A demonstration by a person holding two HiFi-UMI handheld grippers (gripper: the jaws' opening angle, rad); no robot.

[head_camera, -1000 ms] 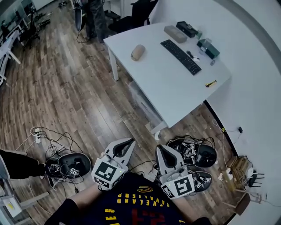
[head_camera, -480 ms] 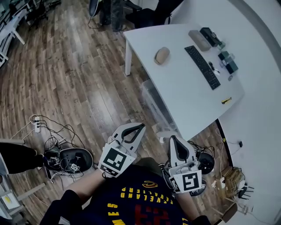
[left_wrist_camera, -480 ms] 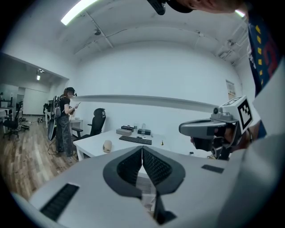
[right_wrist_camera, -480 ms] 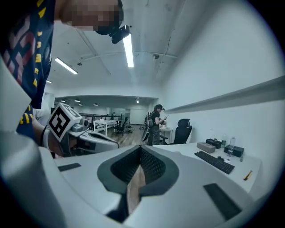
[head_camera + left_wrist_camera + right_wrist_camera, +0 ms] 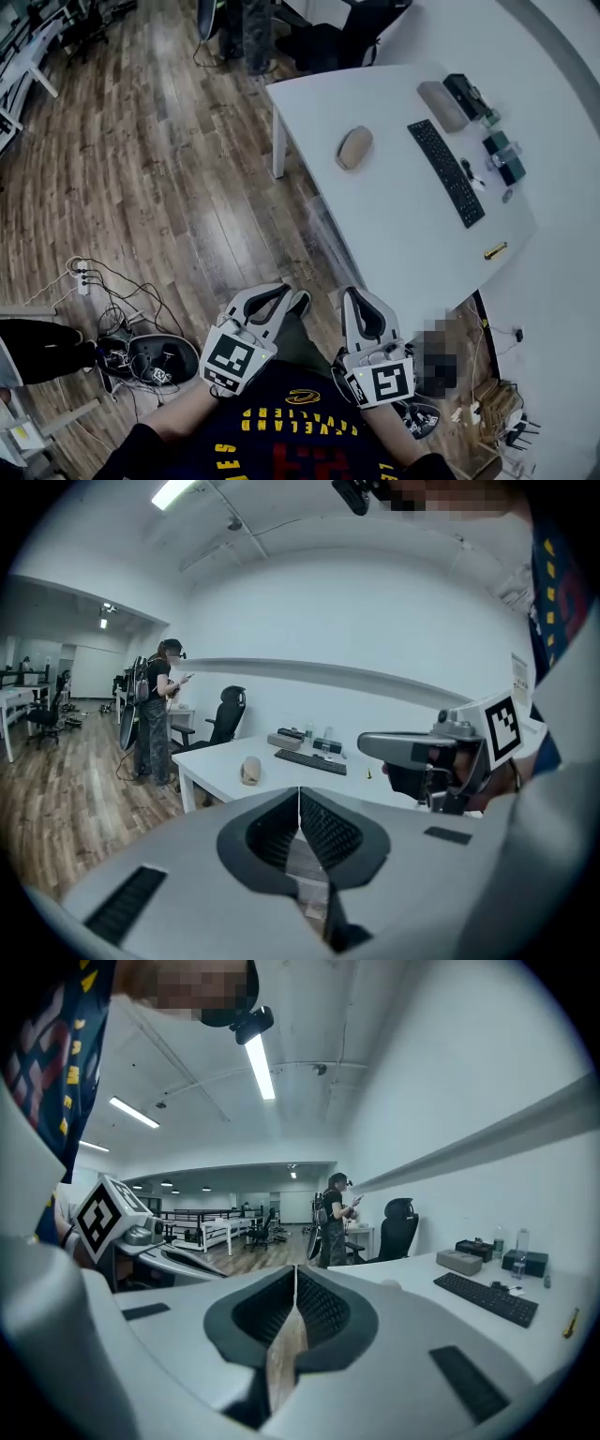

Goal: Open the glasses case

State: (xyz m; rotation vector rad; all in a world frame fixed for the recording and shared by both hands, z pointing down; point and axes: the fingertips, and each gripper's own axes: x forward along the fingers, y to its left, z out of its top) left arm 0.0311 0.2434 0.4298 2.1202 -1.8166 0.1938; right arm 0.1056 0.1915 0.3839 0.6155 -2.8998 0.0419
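Nearer now than a second ago stands the white table (image 5: 394, 216) bearing the beige oval glasses case (image 5: 354, 147), well apart from your left gripper (image 5: 292, 300) and right gripper (image 5: 353, 296). Both have their jaws together and empty. You are in the approach step; next you must reach the case.

- beige oval glasses case (image 5: 354, 147), upper right
- white rectangular table (image 5: 375, 225)
- black flat keyboard (image 5: 446, 172)
- brown wood-plank floor (image 5: 141, 187), left
- navy shirt (image 5: 281, 459) with yellow lettering, bottom
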